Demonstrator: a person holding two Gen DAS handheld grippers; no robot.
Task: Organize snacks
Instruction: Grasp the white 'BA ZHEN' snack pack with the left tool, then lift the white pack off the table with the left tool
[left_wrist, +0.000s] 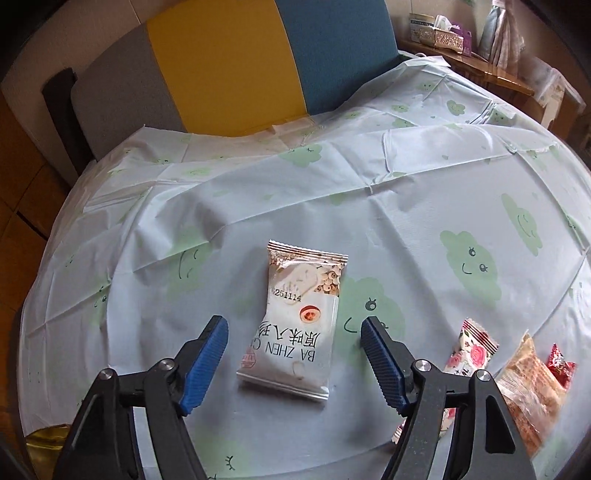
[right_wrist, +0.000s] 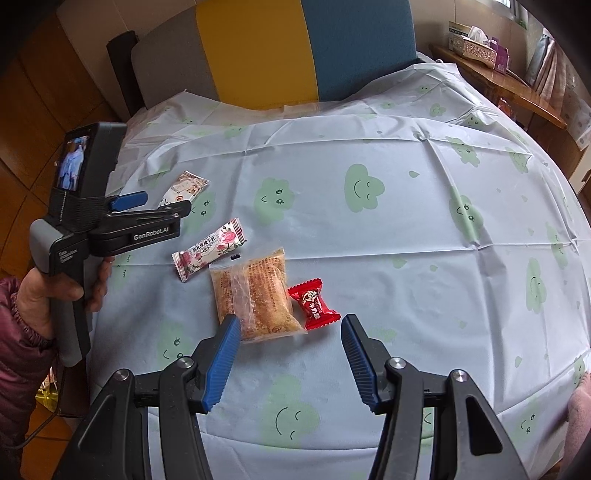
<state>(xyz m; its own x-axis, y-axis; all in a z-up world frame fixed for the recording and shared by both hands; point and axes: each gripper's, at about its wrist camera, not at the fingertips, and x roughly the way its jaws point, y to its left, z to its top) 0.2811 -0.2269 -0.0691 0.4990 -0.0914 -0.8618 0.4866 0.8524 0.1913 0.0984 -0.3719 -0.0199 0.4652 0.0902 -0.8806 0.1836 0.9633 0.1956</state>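
A white snack packet (left_wrist: 295, 295) with printed letters lies flat on the tablecloth, its near end between the blue fingers of my left gripper (left_wrist: 293, 322). The jaws stand wide and the pads are clear of it on both sides. In the right wrist view the left gripper (right_wrist: 162, 205) hovers over that same white packet (right_wrist: 186, 188). My right gripper (right_wrist: 291, 319) is open with nothing between its fingers. Just beyond its tips lie a clear packet of brown cake (right_wrist: 258, 299) and a red candy (right_wrist: 313, 303). A rose-patterned bar (right_wrist: 210, 253) lies to their left.
A pale blue tablecloth (left_wrist: 369, 206) with green clouds covers the table. A yellow and blue chair back (left_wrist: 229, 66) stands behind it. A wooden shelf with a tissue box (left_wrist: 447, 37) is at the far right. A person's hand (right_wrist: 33, 299) holds the left gripper's handle.
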